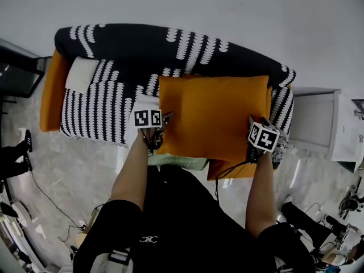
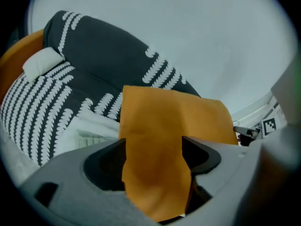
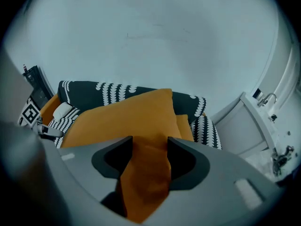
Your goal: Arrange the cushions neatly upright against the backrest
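A large orange cushion (image 1: pixel 213 115) (image 2: pixel 174 121) (image 3: pixel 122 117) lies tilted over the right half of the black-and-white patterned sofa (image 1: pixel 142 44). My left gripper (image 1: pixel 161 127) (image 2: pixel 154 149) is at its near left corner, with the jaws standing wide and the orange fabric between them. At the near right corner, my right gripper (image 1: pixel 253 127) (image 3: pixel 150 157) is also open around a fold of the same cushion. A second orange cushion (image 1: pixel 236 168) (image 3: pixel 184 126) lies underneath at the right. Under the left corner a white and pale green cushion (image 1: pixel 176 161) (image 2: pixel 89 131) pokes out. A small white cushion (image 1: pixel 81 74) sits at the sofa's left end.
The sofa has an orange armrest (image 1: pixel 52 92) at its left end and stands against a plain wall. A white cabinet (image 1: pixel 318 124) adjoins its right end. Cables and equipment lie on the floor at both sides, and a person's shoes (image 1: pixel 17 152) show at the left.
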`<state>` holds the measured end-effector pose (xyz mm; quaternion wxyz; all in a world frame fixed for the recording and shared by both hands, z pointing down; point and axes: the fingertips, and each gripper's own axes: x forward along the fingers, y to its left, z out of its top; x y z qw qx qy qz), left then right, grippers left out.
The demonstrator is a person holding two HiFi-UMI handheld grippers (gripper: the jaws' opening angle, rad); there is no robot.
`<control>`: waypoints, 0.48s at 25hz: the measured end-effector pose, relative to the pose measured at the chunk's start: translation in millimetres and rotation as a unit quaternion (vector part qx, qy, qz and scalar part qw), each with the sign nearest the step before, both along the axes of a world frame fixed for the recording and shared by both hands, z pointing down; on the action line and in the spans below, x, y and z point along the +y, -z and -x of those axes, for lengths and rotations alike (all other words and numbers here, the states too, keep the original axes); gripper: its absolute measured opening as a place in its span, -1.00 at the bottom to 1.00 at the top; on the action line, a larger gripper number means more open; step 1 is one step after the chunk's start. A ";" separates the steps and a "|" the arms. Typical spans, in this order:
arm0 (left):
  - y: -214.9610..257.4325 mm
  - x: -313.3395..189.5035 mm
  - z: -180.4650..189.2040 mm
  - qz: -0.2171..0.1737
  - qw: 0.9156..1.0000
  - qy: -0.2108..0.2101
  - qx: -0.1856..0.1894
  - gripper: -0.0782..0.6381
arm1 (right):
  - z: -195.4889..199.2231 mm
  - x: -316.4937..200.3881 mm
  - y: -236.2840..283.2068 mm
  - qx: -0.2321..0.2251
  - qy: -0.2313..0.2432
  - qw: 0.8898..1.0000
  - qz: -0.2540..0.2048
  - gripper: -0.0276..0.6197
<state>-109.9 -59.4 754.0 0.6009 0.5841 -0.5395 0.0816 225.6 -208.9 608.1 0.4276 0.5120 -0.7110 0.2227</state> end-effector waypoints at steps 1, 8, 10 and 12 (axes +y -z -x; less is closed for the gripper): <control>-10.6 0.8 -3.3 0.010 1.000 -0.001 0.006 0.28 | -1.4 -0.8 -6.0 0.005 -0.003 1.000 0.006 -0.17; -35.5 -5.7 -29.0 0.035 0.999 0.007 0.039 0.03 | -2.1 -6.4 -38.4 0.031 0.000 0.999 0.021 -0.41; -31.9 -7.3 -32.5 0.036 0.999 -0.002 0.033 -0.14 | -0.3 -6.1 -44.8 0.048 0.014 0.998 0.027 -0.60; -22.2 -9.4 -33.7 0.028 0.999 -0.008 0.033 -0.39 | 4.2 -6.7 -46.0 0.063 0.030 0.997 0.021 -0.79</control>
